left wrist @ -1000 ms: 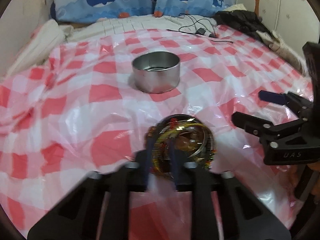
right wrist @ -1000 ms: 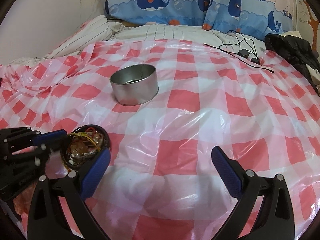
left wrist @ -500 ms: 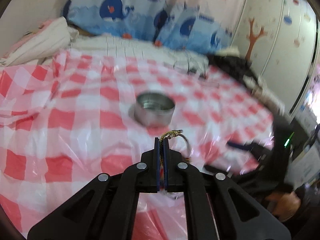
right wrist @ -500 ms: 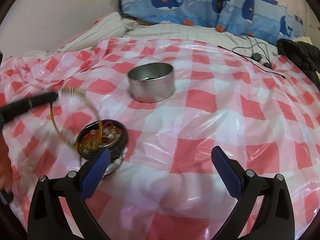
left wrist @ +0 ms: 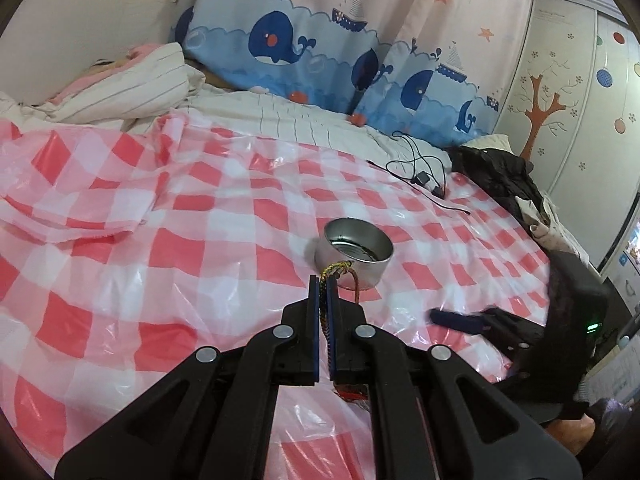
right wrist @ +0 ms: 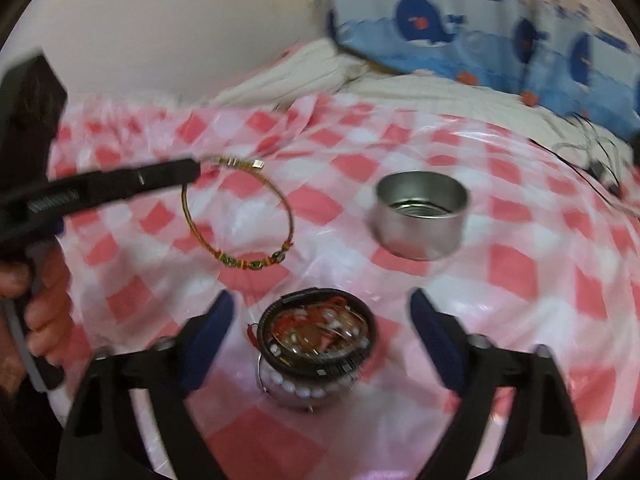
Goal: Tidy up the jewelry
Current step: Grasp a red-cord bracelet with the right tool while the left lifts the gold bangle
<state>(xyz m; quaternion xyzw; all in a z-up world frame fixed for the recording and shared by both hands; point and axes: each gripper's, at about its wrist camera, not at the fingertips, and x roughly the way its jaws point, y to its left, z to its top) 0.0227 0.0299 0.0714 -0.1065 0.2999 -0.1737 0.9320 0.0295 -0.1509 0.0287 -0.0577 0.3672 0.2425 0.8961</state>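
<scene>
Our left gripper (left wrist: 324, 280) is pinched tight on a thin gold bracelet (right wrist: 240, 216), its two blue-edged fingers pressed together with the braided cord caught between them. From the right wrist view we see the bracelet hanging as a full loop below the left fingertips, clear of the checked sheet (left wrist: 160, 240), with small green and red beads along its lowest part and a little gold clasp at the top near the grip. In the left wrist view only a short gold and red stretch of it shows past the fingertips.

Straight ahead of our left gripper, just beyond the fingertips, stands the silver tin (left wrist: 354, 252), upright and open on top. From the right gripper it sits ahead and a little to the right.

Our right gripper (right wrist: 320, 320) is spread wide and holds nothing. Between its two blue fingers, close in, stands a small round pot (right wrist: 316, 344) heaped with jewelry: red cord, pale beads, a dark band around the rim and a white bead string around its side. The hanging bracelet is ahead and left of this pot, apart from it.

Beyond the tin we see a black cable (left wrist: 420, 168) on the sheet, and a whale-print curtain (left wrist: 320, 40) behind.
</scene>
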